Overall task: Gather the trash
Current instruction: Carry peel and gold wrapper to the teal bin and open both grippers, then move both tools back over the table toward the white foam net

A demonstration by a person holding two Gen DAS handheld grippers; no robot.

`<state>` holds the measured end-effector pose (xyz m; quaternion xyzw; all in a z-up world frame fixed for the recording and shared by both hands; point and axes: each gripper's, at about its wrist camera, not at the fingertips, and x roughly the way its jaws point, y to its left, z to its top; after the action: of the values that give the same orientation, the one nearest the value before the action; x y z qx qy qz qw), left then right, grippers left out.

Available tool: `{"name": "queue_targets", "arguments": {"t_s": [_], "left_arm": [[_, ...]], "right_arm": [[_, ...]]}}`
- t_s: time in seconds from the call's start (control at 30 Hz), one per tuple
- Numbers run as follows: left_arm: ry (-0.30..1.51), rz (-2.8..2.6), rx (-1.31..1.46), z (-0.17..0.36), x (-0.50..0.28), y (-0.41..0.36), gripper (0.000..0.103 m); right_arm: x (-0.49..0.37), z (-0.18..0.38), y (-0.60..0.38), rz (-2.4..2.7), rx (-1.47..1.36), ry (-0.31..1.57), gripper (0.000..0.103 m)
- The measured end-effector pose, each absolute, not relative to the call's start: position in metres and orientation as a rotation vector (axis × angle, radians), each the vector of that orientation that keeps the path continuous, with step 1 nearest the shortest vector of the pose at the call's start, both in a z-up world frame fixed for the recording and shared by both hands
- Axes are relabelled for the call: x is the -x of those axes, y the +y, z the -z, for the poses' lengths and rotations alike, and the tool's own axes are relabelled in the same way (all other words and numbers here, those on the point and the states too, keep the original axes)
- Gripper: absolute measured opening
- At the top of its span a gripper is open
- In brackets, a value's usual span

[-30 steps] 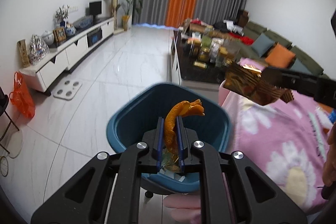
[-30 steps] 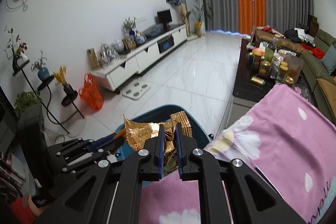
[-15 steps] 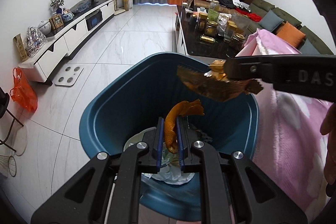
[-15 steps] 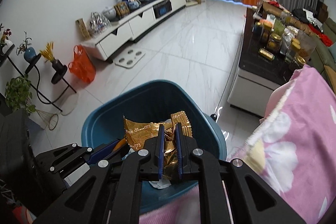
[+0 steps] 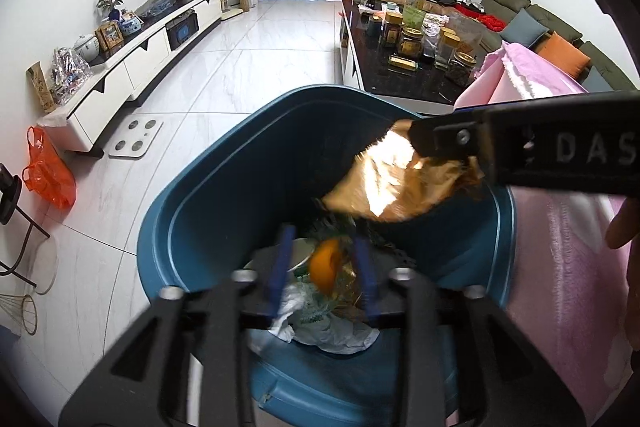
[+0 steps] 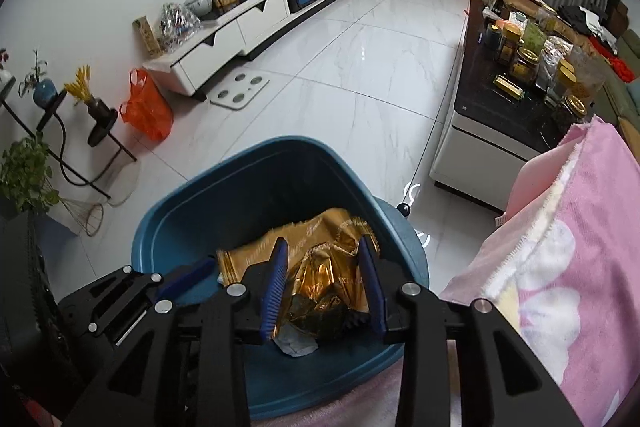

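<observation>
Releasing over the deep blue plastic waste bin [image 5: 192, 211], left claw [image 5: 324, 273] just opening around the curled orange peel [image 5: 326, 263], right claw [image 6: 326, 285] just opening around the crumpled gold foil wrapper [image 6: 316, 267], both pieces dropping toward white tissue [image 5: 332, 331] inside.

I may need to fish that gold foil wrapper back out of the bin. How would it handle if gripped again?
The gold foil wrapper looks crumpled and creased, so probably floppy and very light. Its glossy surface may slip between the right gripper's pads unless pinched firmly. Over the blue bin, it would likely flutter, not drop straight.
</observation>
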<state>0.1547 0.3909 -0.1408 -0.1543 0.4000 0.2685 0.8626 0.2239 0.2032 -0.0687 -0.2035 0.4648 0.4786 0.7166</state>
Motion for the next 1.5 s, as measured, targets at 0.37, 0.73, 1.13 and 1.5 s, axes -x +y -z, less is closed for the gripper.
{"name": "queue_targets", "arguments": {"t_s": [0.37,0.73,1.13,1.5], "left_arm": [[0.765,-0.593,0.296,0.111,-0.139,0.382,0.071],[0.611,-0.634,0.307,0.047,-0.092,0.372,0.097],[0.425,-0.522,0.313,-0.029,-0.044,0.290,0.097],[0.368,-0.310,0.231,-0.054,-0.041,0.169,0.097]], "right_arm": [[-0.237,0.056,0.184,-1.095,0.304,1.074,0.041],[-0.228,0.003,0.115,-1.131,0.172,0.930,0.070],[-0.200,-0.039,-0.033,-1.010,0.032,0.712,0.096],[-0.161,-0.047,-0.170,-0.761,0.007,0.550,0.096]]}}
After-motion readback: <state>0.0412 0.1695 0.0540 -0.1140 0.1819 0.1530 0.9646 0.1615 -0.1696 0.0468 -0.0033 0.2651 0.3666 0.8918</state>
